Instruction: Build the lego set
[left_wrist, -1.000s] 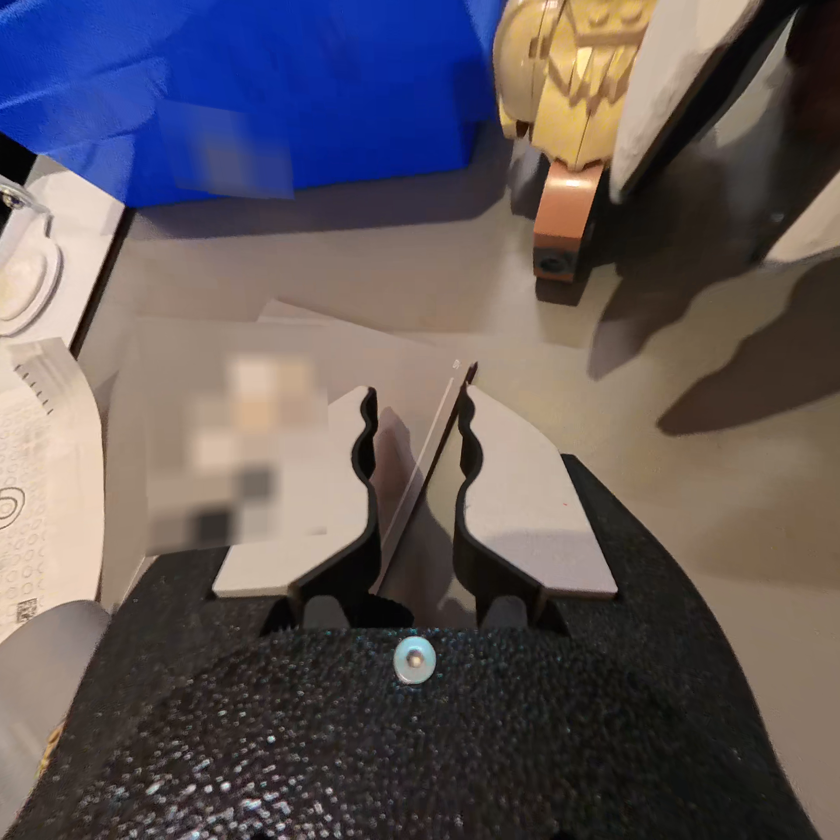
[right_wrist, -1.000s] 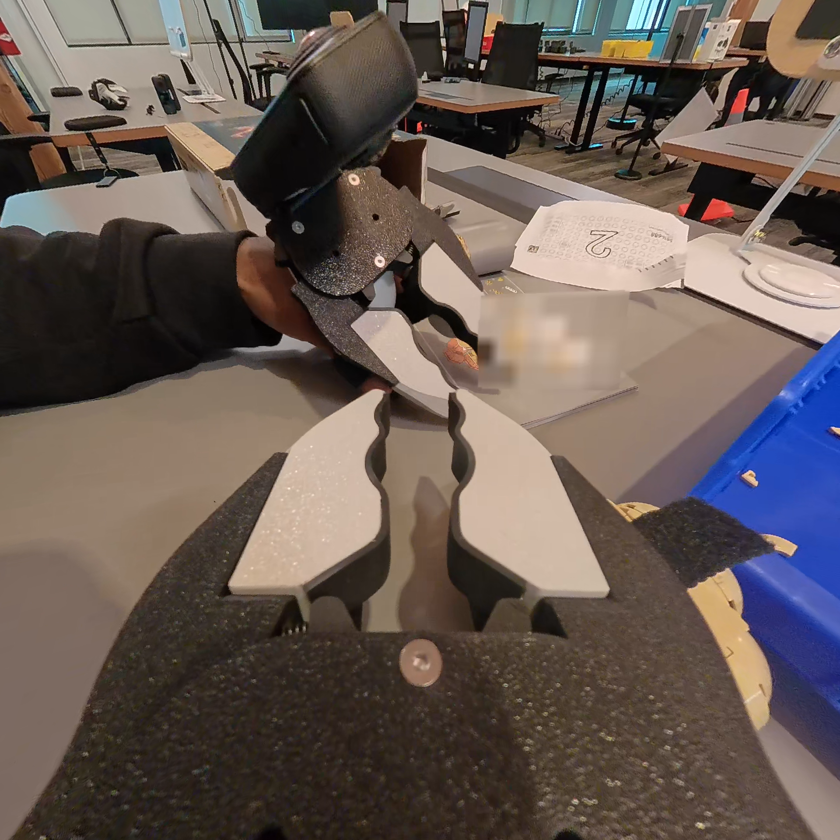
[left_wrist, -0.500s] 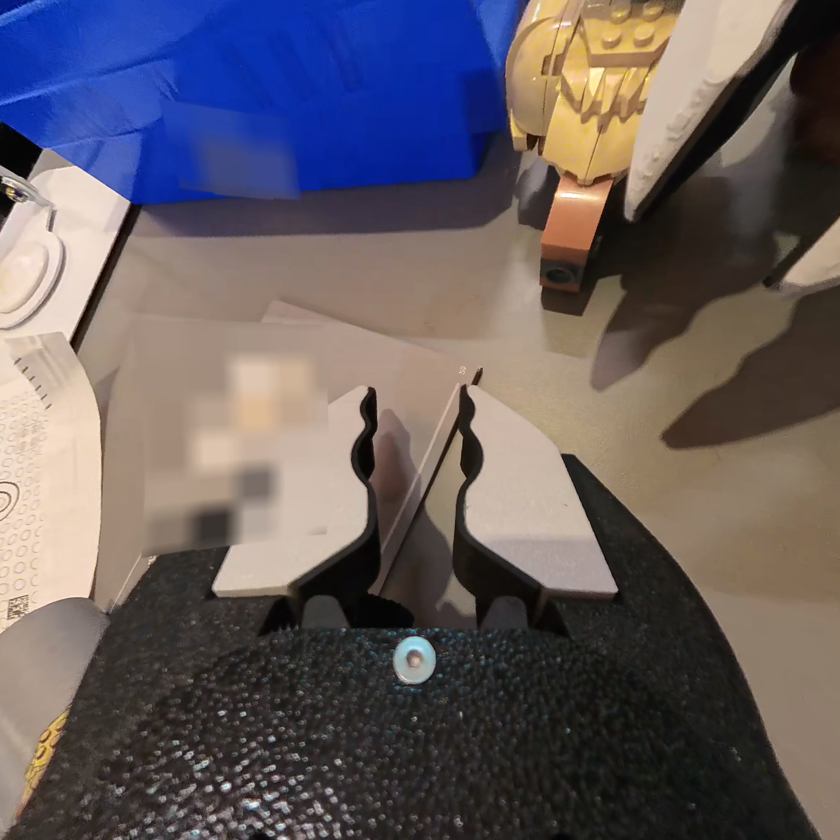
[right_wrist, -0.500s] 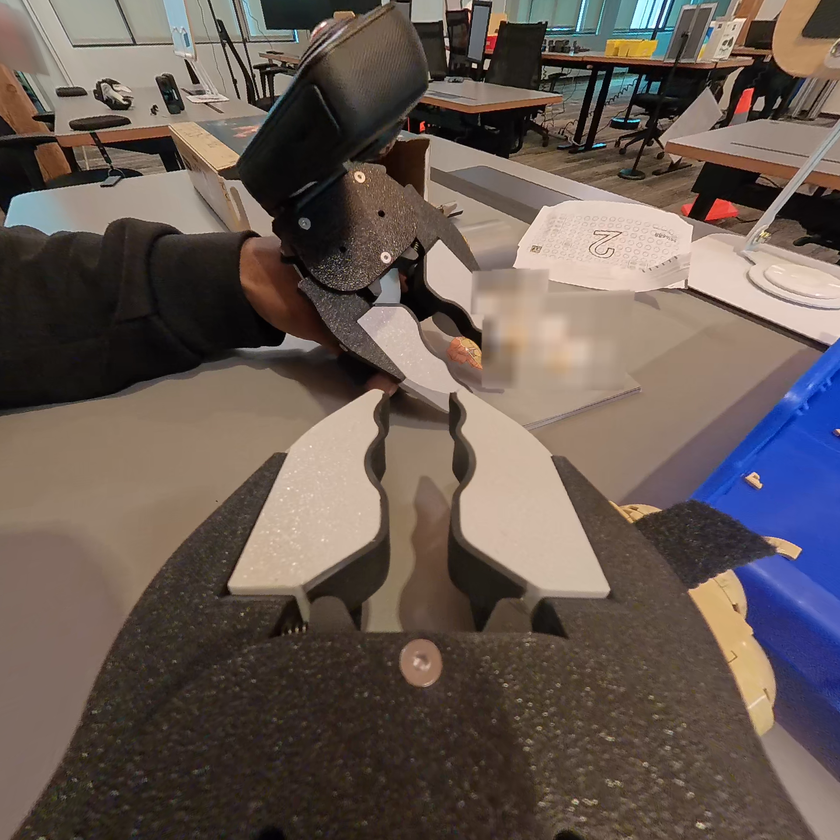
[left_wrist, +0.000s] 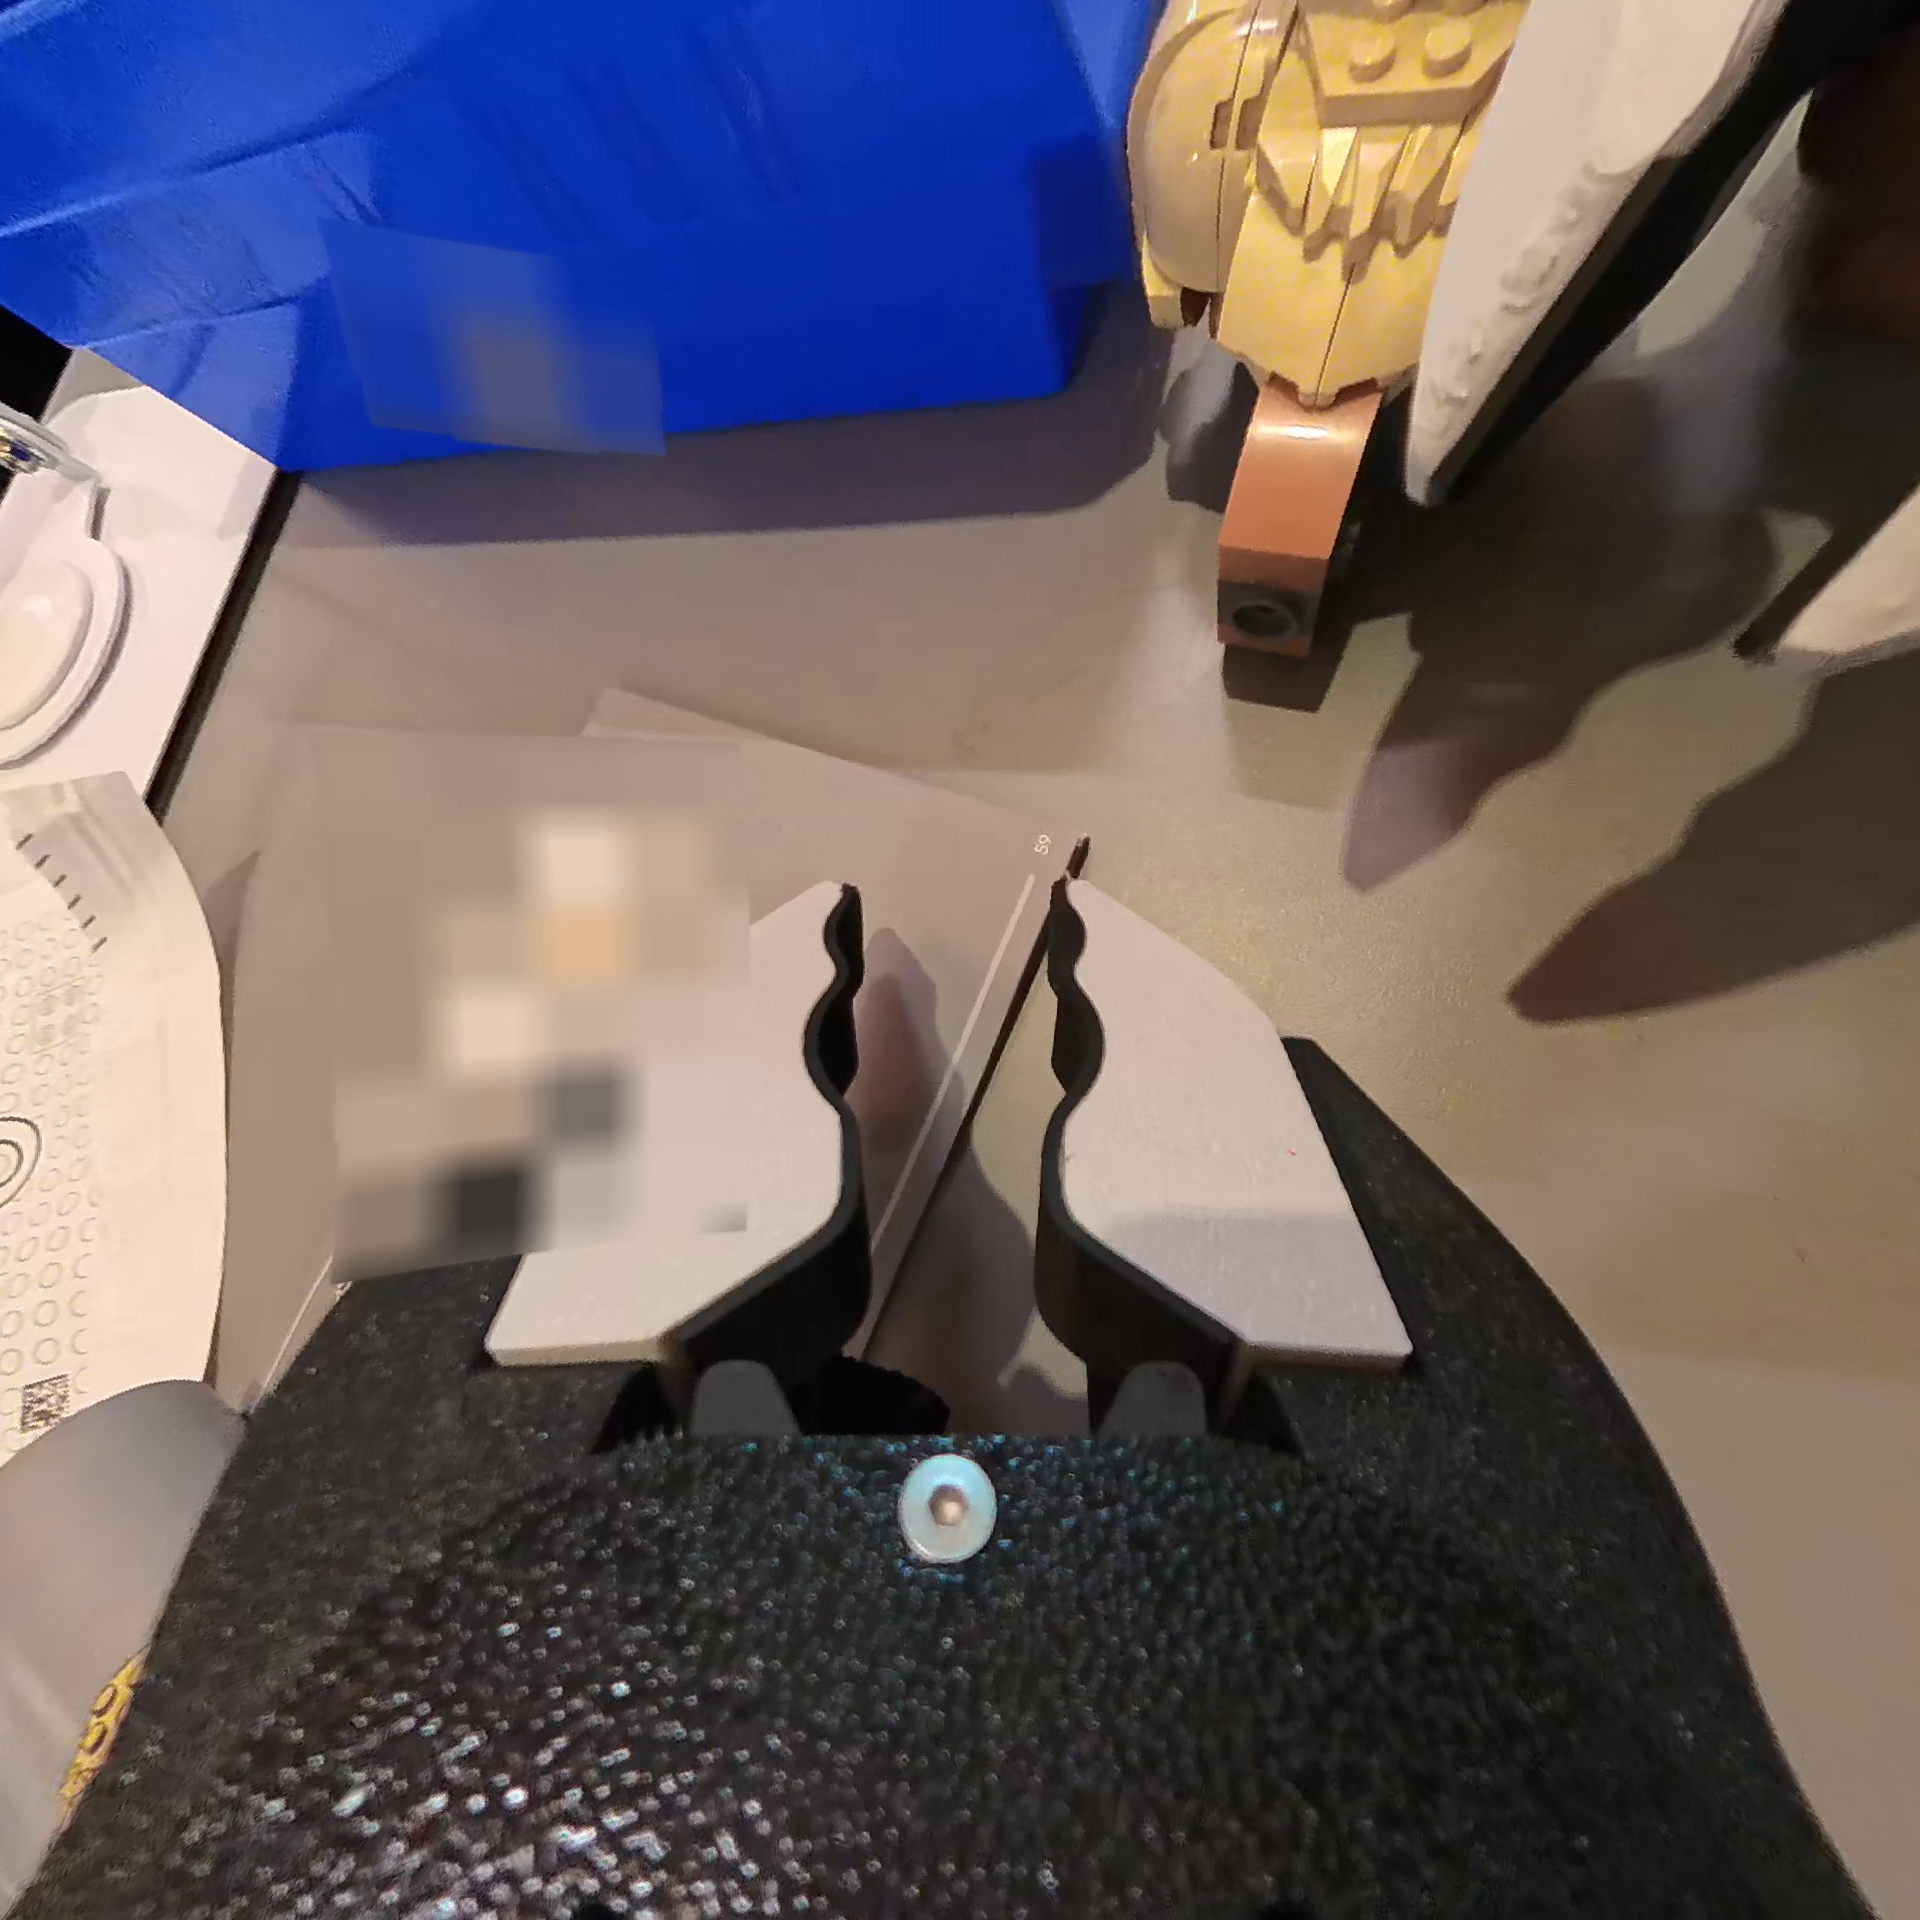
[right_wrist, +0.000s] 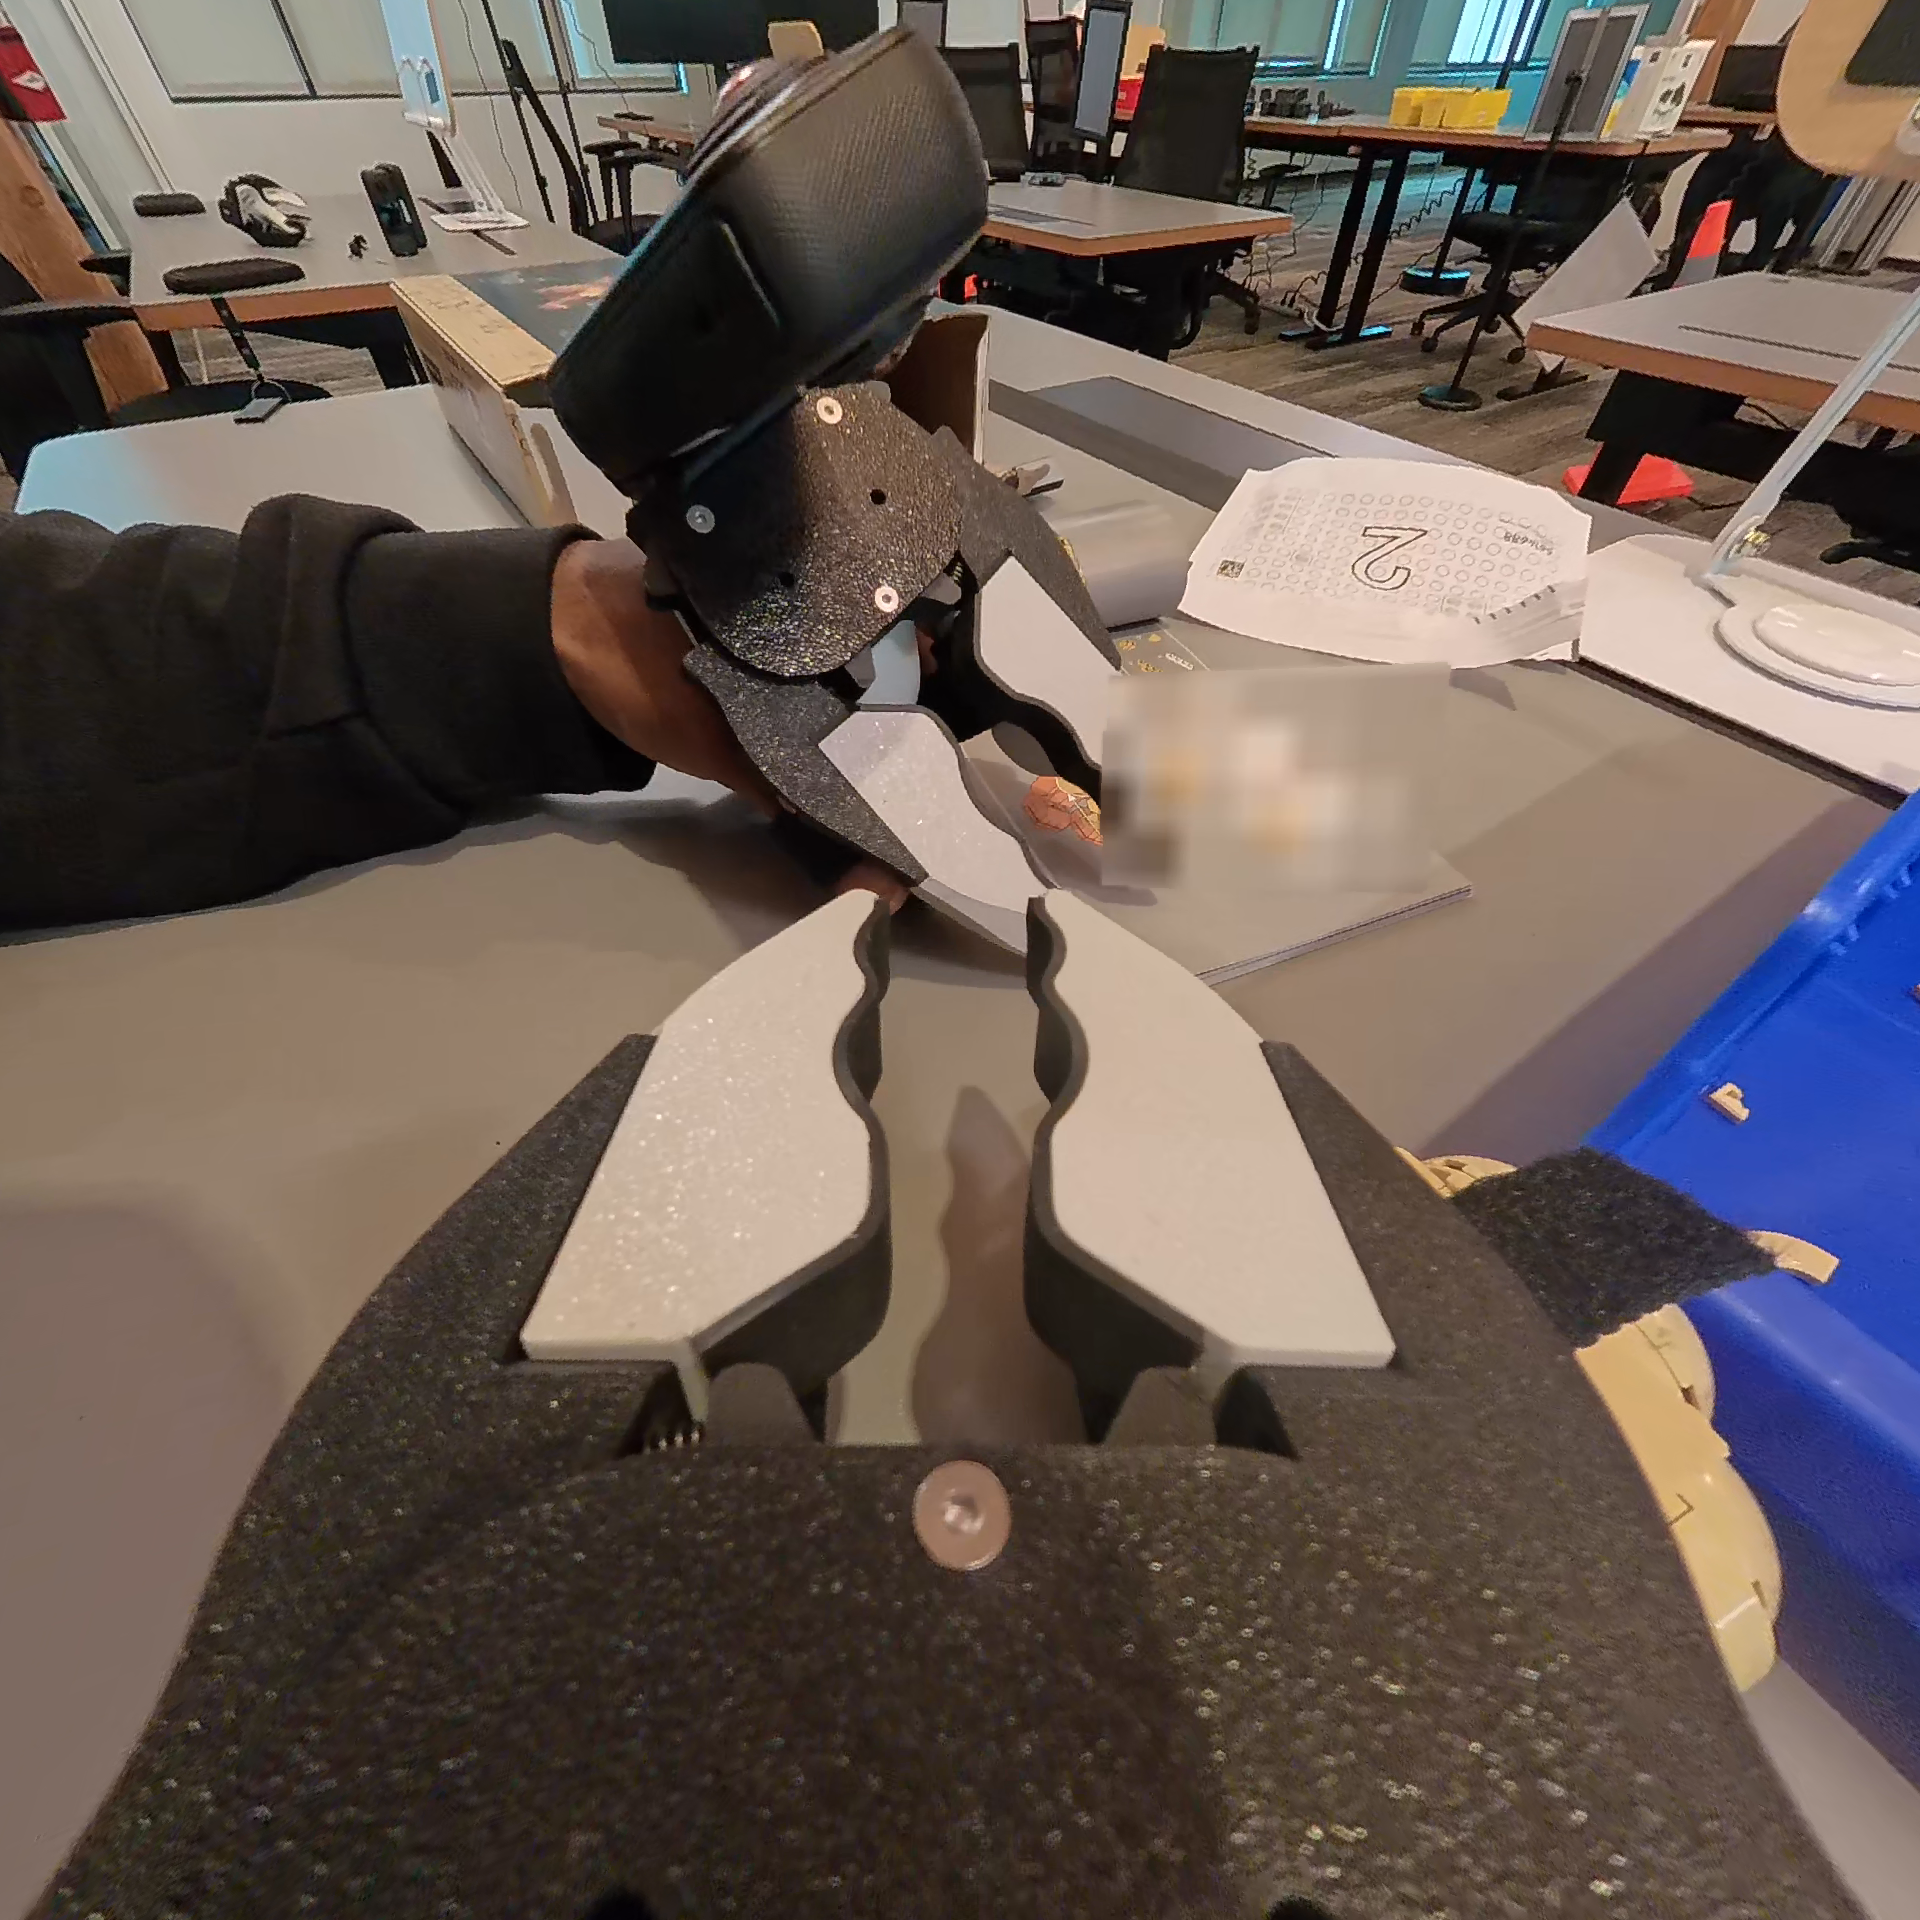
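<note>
While the left gripper (left_wrist: 951, 894) is hovering with open, empty jaws over the booklet's (left_wrist: 914, 831) corner, the right gripper (right_wrist: 956, 914) is waiting open and empty by the tan brick model (left_wrist: 1309, 197) near the blue bin (left_wrist: 623, 208).

An open-plan office or lab workspace: rows of long desks (right_wrist: 1122, 213) with black swivel chairs (right_wrist: 1184, 114), monitors (right_wrist: 1101, 62), large windows (right_wrist: 239, 47), a grey worktable (right_wrist: 312, 1039) and desk lamp (right_wrist: 1813, 634).
</note>
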